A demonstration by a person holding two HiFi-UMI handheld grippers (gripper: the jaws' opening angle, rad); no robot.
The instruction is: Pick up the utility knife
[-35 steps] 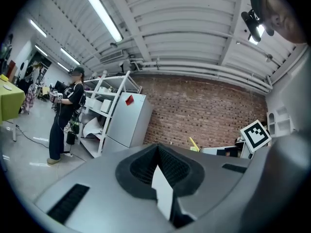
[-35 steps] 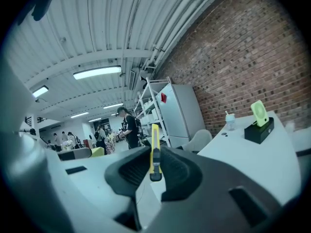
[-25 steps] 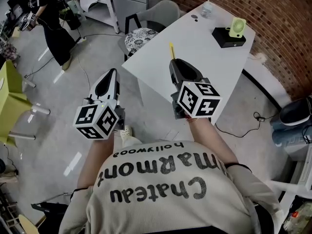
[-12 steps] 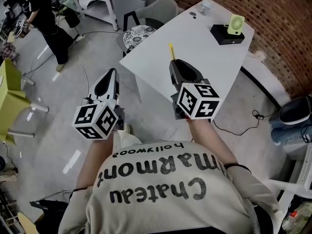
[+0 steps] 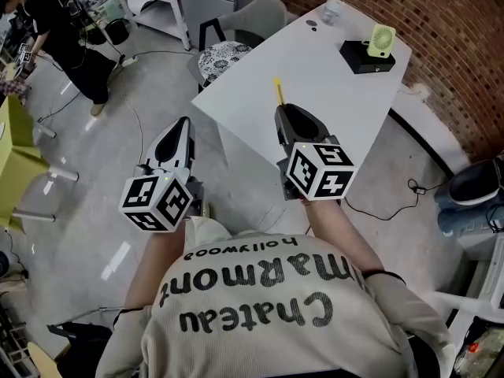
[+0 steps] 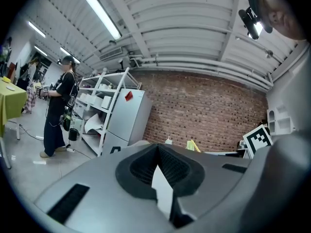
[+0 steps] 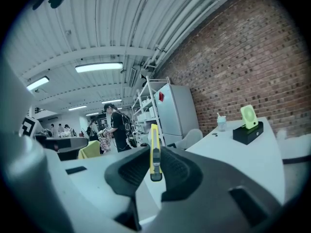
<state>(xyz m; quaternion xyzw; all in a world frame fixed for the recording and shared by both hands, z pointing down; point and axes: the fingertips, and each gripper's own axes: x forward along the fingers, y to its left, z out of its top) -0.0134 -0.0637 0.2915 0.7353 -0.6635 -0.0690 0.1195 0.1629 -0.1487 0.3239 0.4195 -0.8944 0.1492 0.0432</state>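
At the far left a person (image 5: 61,24) in dark clothes stands on the grey floor (image 5: 102,187), well away from the wearer. The left claw (image 5: 183,124) hangs over that floor, off the desk's edge; in the left gripper view its two dark pads meet at the tips with nothing between them, so it is closed and empty. Beyond it, just beside the desk's left corner, stands a chair (image 5: 224,57) with a patterned seat. The right claw (image 5: 283,111) sits over the near part of the white desk (image 5: 323,93), its jaws narrowed onto the yellow utility knife (image 5: 277,89). The right gripper view shows the knife pinched between the pads by its lower end, its slim body sticking out past the claw tips and pointing away from the wearer. Further right, at the desk's far end, a pale green fan (image 5: 383,42) stands on a black box (image 5: 368,60), with a small cup (image 5: 334,11) near the far corner. A brick wall (image 5: 449,46) runs along the right side.
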